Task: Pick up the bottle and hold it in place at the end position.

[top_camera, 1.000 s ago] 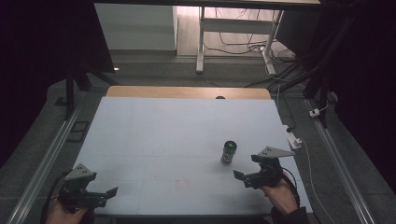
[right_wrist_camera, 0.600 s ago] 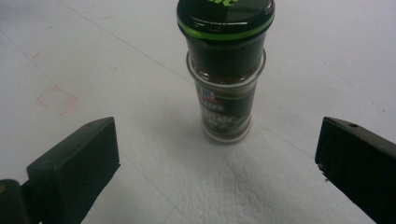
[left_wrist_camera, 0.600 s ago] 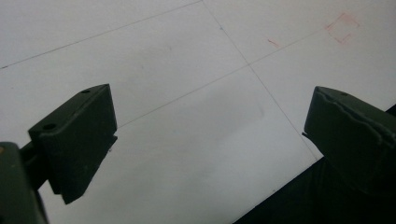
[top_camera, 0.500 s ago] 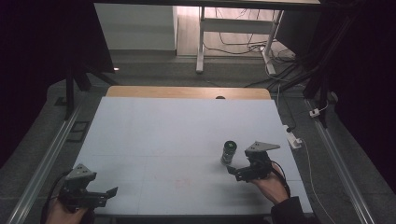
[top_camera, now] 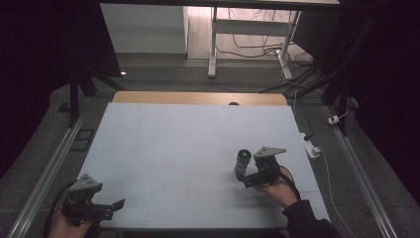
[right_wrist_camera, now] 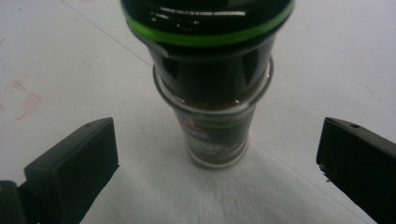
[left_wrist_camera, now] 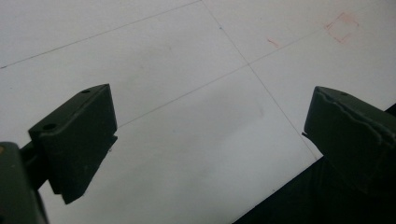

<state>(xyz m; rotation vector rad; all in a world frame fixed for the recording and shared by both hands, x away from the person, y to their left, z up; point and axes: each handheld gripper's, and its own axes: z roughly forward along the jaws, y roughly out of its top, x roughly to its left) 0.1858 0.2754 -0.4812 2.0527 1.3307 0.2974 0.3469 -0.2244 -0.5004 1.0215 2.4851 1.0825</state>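
While upright, jar (right_wrist_camera: 212, 88) between right claw (right_wrist_camera: 217, 154) jaws (untouched)

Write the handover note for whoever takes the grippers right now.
Right gripper: jaws open, one on each side of the spice jar, not touching it.
Left gripper: jaws open, holding nothing, over the near left corner of the table.
Spice jar: upright on the table's right half, dark cap with a green ring.
Done: the right gripper is lined up on the jar.
Left: close on the jar and lift; where it goes isn't shown.
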